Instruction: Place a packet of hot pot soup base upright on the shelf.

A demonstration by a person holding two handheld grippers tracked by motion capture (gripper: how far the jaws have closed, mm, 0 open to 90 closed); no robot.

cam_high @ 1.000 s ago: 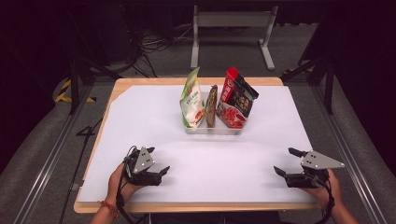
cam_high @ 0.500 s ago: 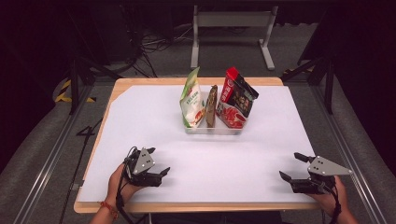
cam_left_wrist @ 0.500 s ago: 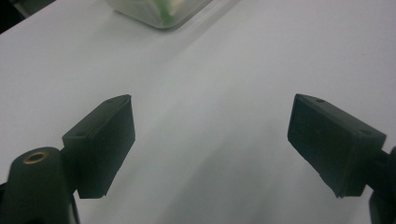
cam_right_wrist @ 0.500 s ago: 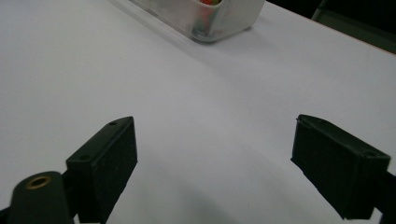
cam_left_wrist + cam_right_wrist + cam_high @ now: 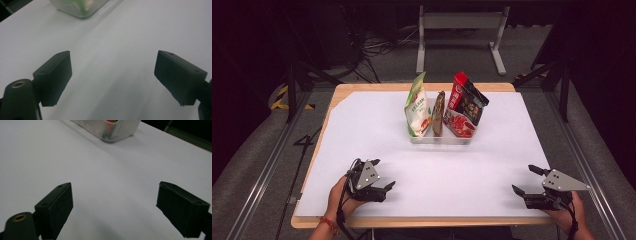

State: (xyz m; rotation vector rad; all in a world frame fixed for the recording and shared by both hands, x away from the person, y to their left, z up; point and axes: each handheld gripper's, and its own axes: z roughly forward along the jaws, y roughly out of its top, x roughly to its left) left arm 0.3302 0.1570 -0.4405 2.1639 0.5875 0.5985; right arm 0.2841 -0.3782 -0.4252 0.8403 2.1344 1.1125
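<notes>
A white tabletop (image 5: 362, 130) fills the middle of the frame, with dark floor around it. Upper centre stands a clear tray (image 5: 442, 138) holding a green pouch (image 5: 418, 107), a brown pouch (image 5: 439, 114) and a red pouch (image 5: 464, 106), all upright. Lower left, the left claw (image 5: 383, 178) is released; lower right, the right claw (image 5: 526, 181) is released too, both empty.

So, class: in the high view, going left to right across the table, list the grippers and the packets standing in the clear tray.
left gripper → green-and-white packet → brown packet → red-and-black packet → right gripper
</notes>
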